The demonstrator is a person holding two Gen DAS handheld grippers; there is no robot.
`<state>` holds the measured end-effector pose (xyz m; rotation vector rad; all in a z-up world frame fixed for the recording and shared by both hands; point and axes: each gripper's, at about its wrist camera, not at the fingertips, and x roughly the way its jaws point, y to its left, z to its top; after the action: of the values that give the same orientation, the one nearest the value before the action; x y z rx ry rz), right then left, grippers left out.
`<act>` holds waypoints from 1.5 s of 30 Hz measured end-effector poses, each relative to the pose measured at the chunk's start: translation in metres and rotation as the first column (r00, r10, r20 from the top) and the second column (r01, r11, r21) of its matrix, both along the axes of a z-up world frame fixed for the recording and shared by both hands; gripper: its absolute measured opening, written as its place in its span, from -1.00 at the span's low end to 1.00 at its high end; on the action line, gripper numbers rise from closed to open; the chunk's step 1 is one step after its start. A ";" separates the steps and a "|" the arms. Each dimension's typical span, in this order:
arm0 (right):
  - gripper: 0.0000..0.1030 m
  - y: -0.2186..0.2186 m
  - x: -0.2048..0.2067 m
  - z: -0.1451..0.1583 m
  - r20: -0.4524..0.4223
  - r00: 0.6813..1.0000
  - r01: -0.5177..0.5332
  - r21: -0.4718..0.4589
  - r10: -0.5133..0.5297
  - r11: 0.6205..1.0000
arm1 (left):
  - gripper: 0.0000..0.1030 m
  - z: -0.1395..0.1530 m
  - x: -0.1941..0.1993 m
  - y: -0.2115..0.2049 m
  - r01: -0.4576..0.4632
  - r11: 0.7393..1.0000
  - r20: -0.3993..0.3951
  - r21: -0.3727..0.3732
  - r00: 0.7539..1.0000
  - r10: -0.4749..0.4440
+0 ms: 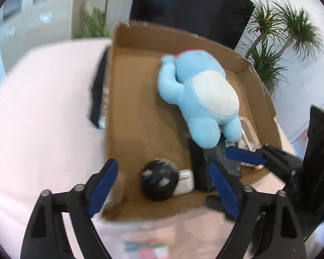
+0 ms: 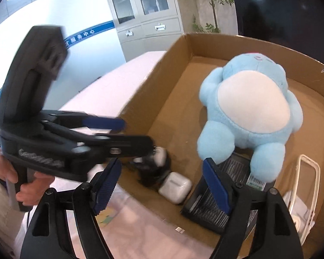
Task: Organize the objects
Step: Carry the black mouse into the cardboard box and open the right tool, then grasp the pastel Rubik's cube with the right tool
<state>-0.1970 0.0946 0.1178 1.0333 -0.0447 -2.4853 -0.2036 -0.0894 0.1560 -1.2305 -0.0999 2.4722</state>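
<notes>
My left gripper [image 1: 162, 185] hangs with its jaws spread wide and nothing between them, just above the near wall of the cardboard box [image 1: 140, 211]. Its blue pads [image 1: 102, 185] frame a round black object [image 1: 157, 180] lying in the box's near corner, blurred so I cannot name it, with a white earbud case [image 1: 184, 181] touching it on the right. My right gripper [image 2: 162, 185] is likewise wide open and empty, poised over the same near edge, its right finger in front of a flat black packet [image 2: 207, 207] with a barcode label. From that side I see my left gripper [image 2: 127, 133] crossing in from the left, held in my left hand [image 2: 30, 183], its tips over the black object. Beyond the packet lies the blue plush toy [image 2: 252, 108], belly up with its white tummy showing, its feet resting on the packet. A clear phone case [image 2: 306, 183] lies at the box's right wall, just beside the plush. The box sits on a pale pink table [image 1: 45, 112]. A black screen [image 1: 190, 8], a grey cabinet [image 2: 144, 10] and potted plants [image 1: 276, 38] stand behind.
</notes>
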 end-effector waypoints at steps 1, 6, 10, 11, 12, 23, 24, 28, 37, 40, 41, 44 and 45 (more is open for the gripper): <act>0.53 0.000 0.005 0.002 0.000 1.000 -0.005 -0.011 0.005 1.000 | 0.76 0.002 0.011 -0.005 -0.006 1.000 -0.014 -0.021 1.000 0.006; 0.54 -0.009 0.032 0.004 0.016 1.000 -0.026 -0.045 0.027 0.999 | 0.76 -0.012 0.050 -0.035 -0.066 0.998 0.017 -0.012 0.998 0.066; 0.54 -0.005 0.048 0.002 0.013 0.999 -0.040 -0.043 0.041 0.998 | 0.76 -0.047 0.077 -0.037 -0.036 0.999 0.103 0.020 0.994 0.034; 0.54 -0.004 0.052 0.001 0.015 0.999 -0.043 -0.036 0.044 0.998 | 0.76 -0.054 0.081 -0.032 -0.035 0.999 0.112 0.003 0.993 0.034; 0.54 -0.002 0.053 0.000 0.016 0.999 -0.047 -0.031 0.048 0.998 | 0.76 -0.060 0.084 -0.026 -0.034 0.999 0.116 -0.023 0.993 0.037; 0.54 0.035 0.145 -0.047 0.093 0.992 -0.095 0.105 0.086 0.990 | 0.09 -0.091 0.117 0.067 0.165 0.981 0.146 -0.105 0.978 -0.149; 0.54 0.039 0.158 -0.054 0.096 0.992 -0.098 0.128 0.086 0.987 | 0.09 -0.091 0.124 0.078 0.197 0.977 0.156 -0.079 0.971 -0.183; 0.54 0.056 0.198 -0.070 0.090 0.993 -0.088 0.172 0.073 0.981 | 0.09 -0.089 0.159 0.124 0.319 0.947 0.192 0.029 0.928 -0.318; 0.34 0.055 0.244 -0.083 0.045 0.996 -0.082 0.187 0.075 0.979 | 0.10 -0.091 0.210 0.173 0.492 0.857 0.264 0.152 0.816 -0.515; 0.07 0.048 0.252 -0.085 0.051 0.992 -0.123 0.179 0.116 0.976 | 0.16 -0.088 0.219 0.175 0.495 0.860 0.248 0.125 0.824 -0.510; 0.07 0.046 0.255 -0.085 0.041 0.993 -0.118 0.193 0.112 0.974 | 0.21 -0.088 0.221 0.172 0.482 0.867 0.250 0.129 0.830 -0.499; 0.07 0.045 0.259 -0.086 0.048 0.992 -0.122 0.185 0.115 0.975 | 0.30 -0.085 0.233 0.170 0.462 0.881 0.241 0.101 0.848 -0.472; 0.07 0.045 0.260 -0.086 0.053 0.992 -0.120 0.184 0.112 0.976 | 0.30 -0.082 0.240 0.170 0.474 0.878 0.230 0.072 0.848 -0.477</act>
<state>0.0626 0.1392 0.0313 1.1303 0.2339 -2.3957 0.0369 0.0810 0.0740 -1.3544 0.1163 1.8881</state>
